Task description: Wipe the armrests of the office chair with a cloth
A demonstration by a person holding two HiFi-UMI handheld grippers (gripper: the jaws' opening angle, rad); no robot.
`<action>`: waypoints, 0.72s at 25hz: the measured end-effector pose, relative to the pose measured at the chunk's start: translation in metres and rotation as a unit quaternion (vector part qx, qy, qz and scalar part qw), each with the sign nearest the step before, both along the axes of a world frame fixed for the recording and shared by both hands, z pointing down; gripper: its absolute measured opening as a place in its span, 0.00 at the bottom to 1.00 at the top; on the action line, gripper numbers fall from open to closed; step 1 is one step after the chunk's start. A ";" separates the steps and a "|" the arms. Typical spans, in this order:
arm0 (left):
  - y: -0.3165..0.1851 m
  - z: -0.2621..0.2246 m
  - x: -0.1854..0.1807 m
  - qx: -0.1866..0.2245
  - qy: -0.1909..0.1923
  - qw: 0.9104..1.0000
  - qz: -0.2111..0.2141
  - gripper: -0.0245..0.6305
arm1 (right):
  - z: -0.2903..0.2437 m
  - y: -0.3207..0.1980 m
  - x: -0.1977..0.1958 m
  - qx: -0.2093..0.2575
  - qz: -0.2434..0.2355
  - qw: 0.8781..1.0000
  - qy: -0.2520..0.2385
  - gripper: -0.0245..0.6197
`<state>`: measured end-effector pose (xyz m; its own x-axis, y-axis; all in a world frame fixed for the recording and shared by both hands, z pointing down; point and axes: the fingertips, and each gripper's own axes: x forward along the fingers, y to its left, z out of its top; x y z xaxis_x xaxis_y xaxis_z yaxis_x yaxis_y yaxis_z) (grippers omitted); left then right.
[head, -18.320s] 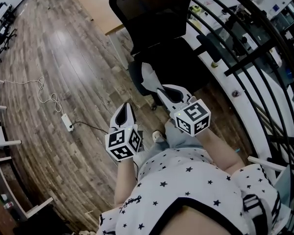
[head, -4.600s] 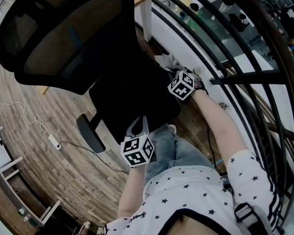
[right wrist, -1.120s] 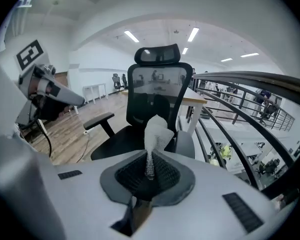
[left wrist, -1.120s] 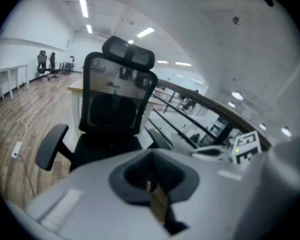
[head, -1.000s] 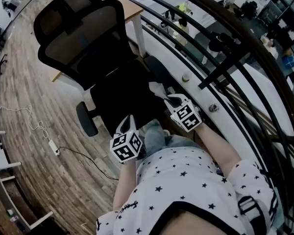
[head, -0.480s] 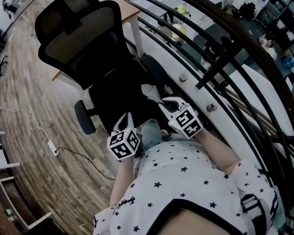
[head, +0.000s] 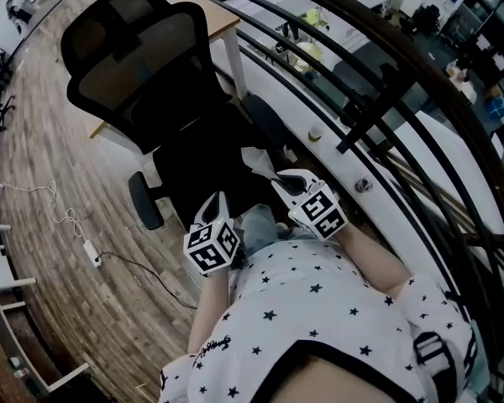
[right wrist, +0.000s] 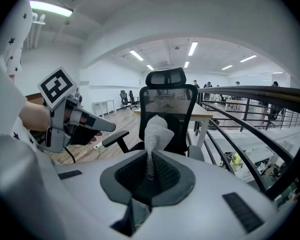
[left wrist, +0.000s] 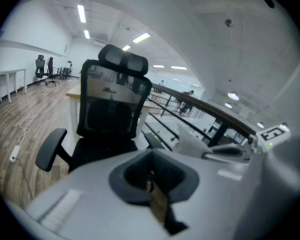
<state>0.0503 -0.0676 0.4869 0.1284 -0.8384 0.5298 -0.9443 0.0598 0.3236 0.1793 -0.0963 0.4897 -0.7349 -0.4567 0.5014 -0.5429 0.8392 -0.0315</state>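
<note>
Wood-plank floor [head: 59, 141], black railing [head: 368, 112], ceiling strip lights [right wrist: 50, 8].

At lower centre of the left gripper view, we are seeing the left gripper's [left wrist: 151, 173] closed jaw tips only as a blur. The cloth's [right wrist: 156, 128] lower end is lying hidden between the right gripper's [right wrist: 150, 170] jaws. In the head view, the office chair [head: 139, 61] is hiding its own base.

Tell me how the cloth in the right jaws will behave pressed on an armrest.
Probably floppy: the cloth stands crumpled above the shut jaws of the right gripper. Likely light, since one pinched edge carries it. It may fold under rather than lie flat.
</note>
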 end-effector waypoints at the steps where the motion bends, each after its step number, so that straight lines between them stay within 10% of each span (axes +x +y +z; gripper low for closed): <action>1: 0.000 -0.001 0.001 0.000 0.000 1.000 0.000 0.05 | -0.001 -0.001 0.000 -0.001 0.002 1.000 -0.003 0.09; 18: -0.005 0.002 0.005 0.000 0.003 1.000 0.004 0.05 | -0.005 -0.006 0.007 -0.002 0.026 0.999 -0.028 0.09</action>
